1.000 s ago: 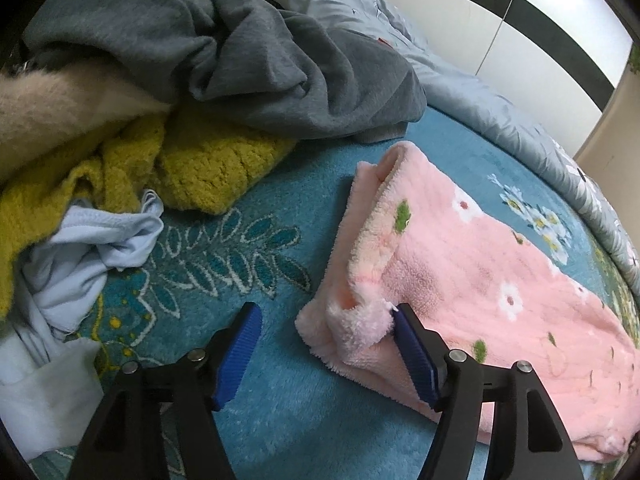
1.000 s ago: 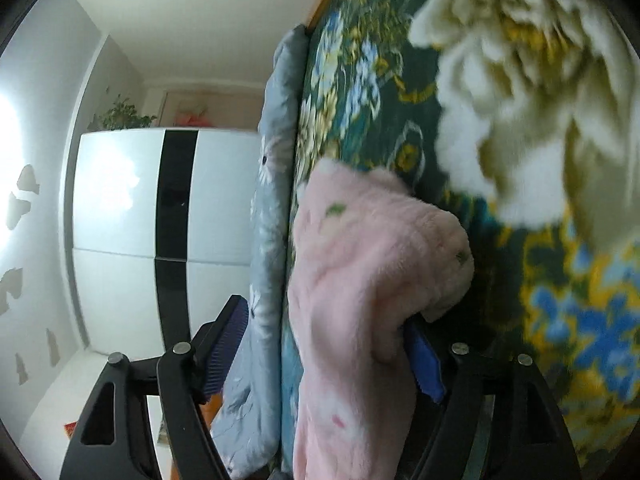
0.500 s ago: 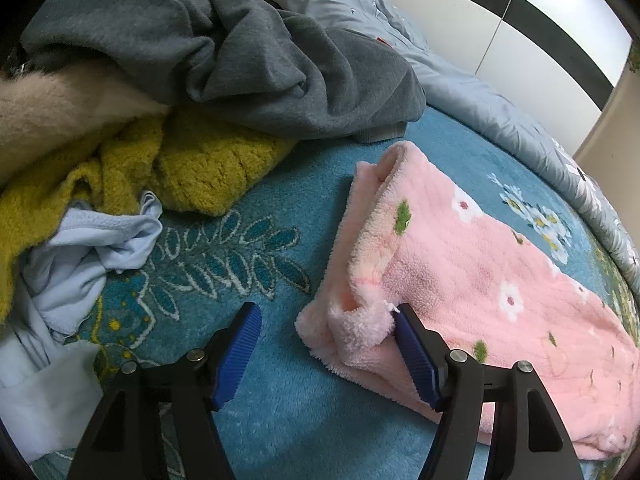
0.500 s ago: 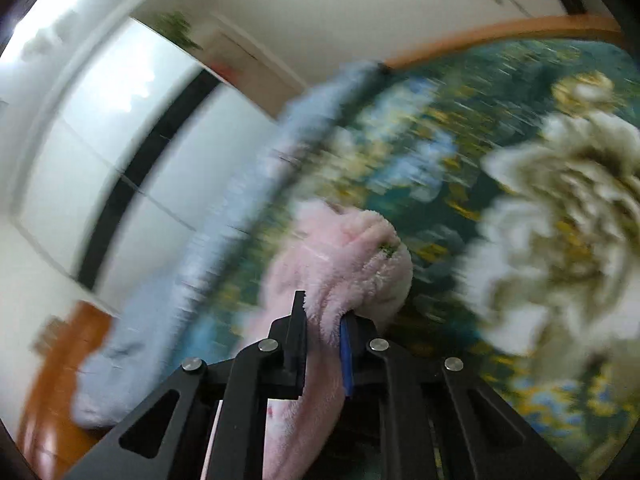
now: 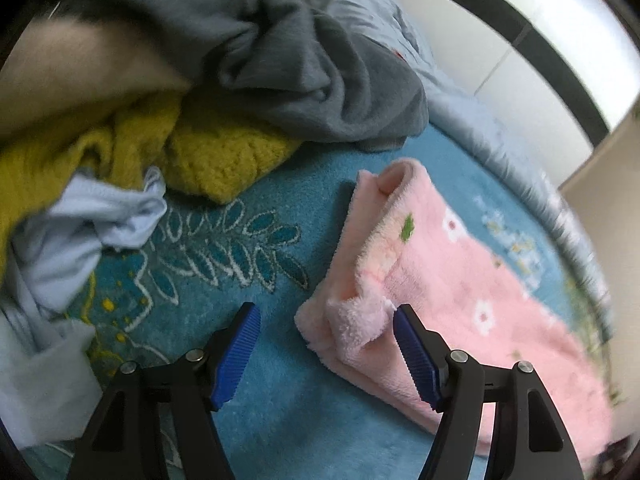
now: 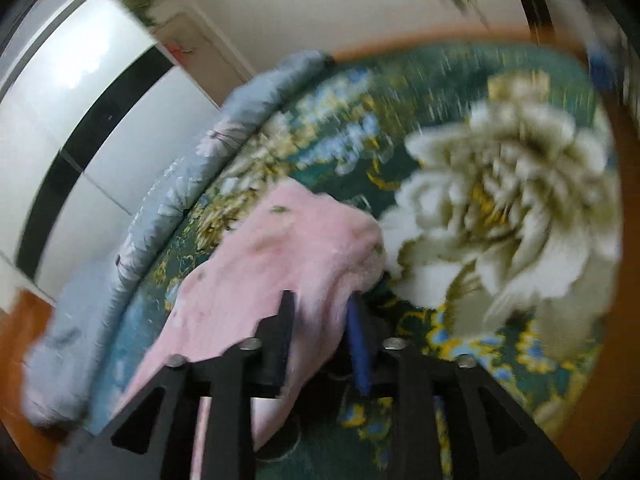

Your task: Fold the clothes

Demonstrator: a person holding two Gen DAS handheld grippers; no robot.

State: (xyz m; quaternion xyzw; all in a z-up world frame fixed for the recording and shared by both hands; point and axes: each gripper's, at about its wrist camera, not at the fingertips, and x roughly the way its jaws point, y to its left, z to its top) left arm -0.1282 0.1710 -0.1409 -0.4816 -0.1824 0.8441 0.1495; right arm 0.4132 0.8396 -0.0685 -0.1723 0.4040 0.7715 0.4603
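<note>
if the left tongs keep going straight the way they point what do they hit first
Probably the near corner of the pink fleece garment, which sits between the open left tongs beside the right pad. Left of it lies only the teal blanket. Depth is uncertain.

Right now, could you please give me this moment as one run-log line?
step: folding | left hand-held gripper: open at pink fleece garment corner | right hand-held gripper: shut on pink fleece garment | surface: teal floral blanket

No readable text, label or number shows anywhere.
</note>
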